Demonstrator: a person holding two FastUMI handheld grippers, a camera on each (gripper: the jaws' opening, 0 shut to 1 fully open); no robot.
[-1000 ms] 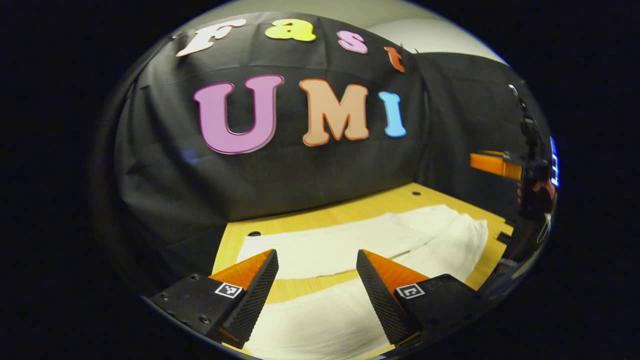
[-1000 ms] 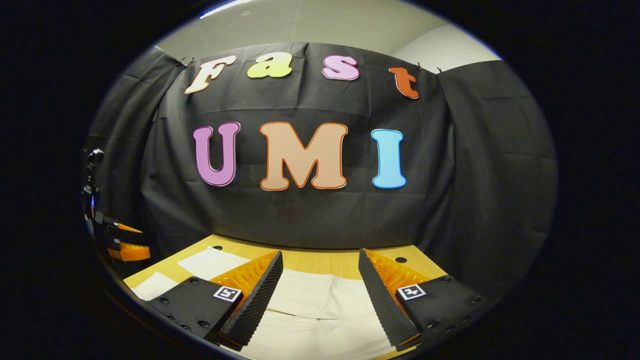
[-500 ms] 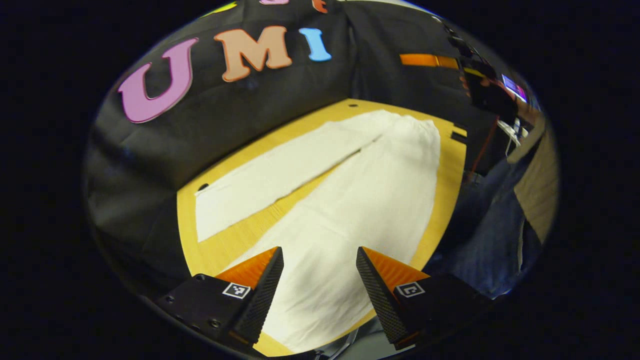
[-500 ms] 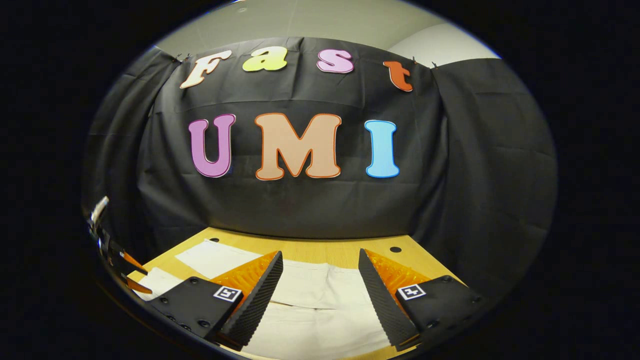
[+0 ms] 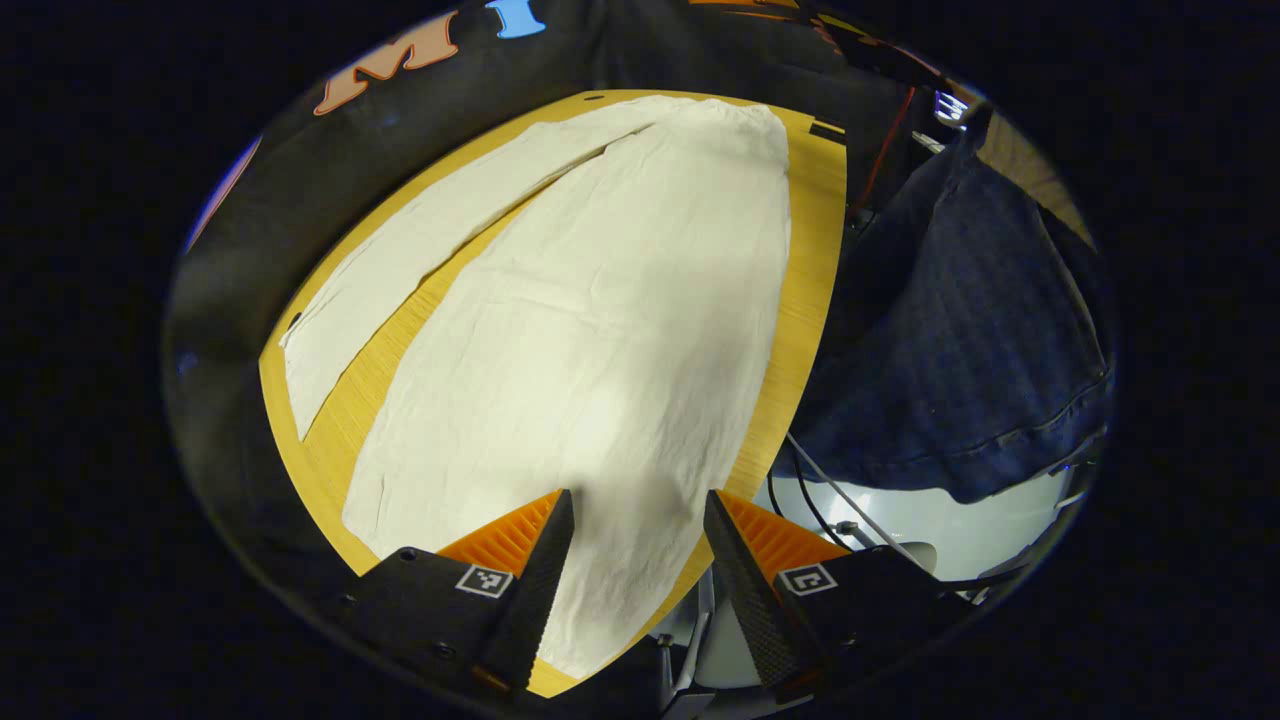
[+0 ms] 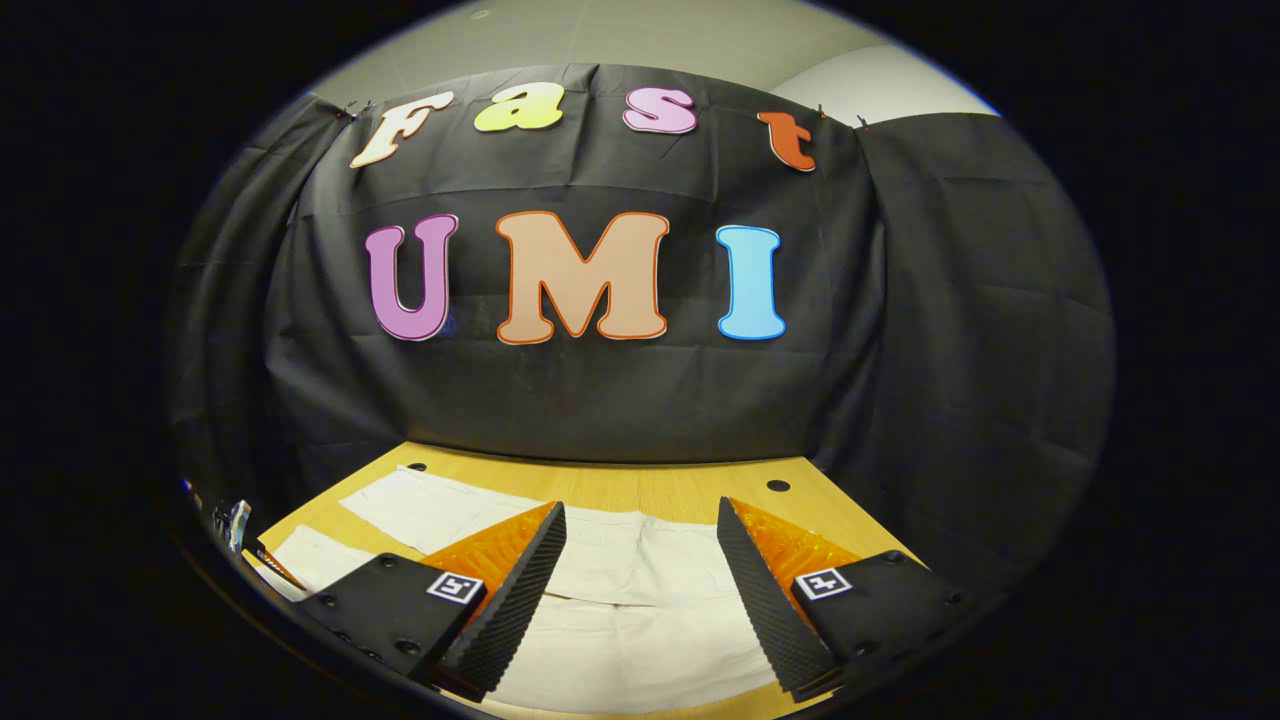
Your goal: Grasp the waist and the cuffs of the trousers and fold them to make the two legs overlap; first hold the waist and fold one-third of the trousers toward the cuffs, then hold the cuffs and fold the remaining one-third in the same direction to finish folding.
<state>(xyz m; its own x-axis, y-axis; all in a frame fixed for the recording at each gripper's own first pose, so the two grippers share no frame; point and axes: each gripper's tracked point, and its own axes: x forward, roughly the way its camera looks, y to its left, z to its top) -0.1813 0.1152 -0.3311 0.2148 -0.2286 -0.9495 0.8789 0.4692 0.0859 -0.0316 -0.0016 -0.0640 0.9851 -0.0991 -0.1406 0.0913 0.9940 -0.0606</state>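
Note:
Cream-white trousers [image 5: 590,330] lie flat on the wooden table [image 5: 810,300], legs spread in a narrow V. In the left gripper view the near leg runs from my fingers up to the waist at the far end, and the other leg [image 5: 400,260] lies to the left. My left gripper [image 5: 635,560] hangs open above the near leg's cuff end at the table's front edge, nothing between its fingers. In the right gripper view my right gripper [image 6: 640,570] stands open above the trousers [image 6: 640,560], touching nothing.
A person in dark blue clothing [image 5: 970,340] stands at the table's right side in the left gripper view, with cables [image 5: 820,480] and a pale floor below. The table [image 6: 620,485] has small round holes [image 6: 777,486] near its back edge, against the black cloth wall.
My left gripper has tilted sharply downward and swung toward the table's front edge, now looking along the near leg. The right gripper has shifted only slightly; both stay open.

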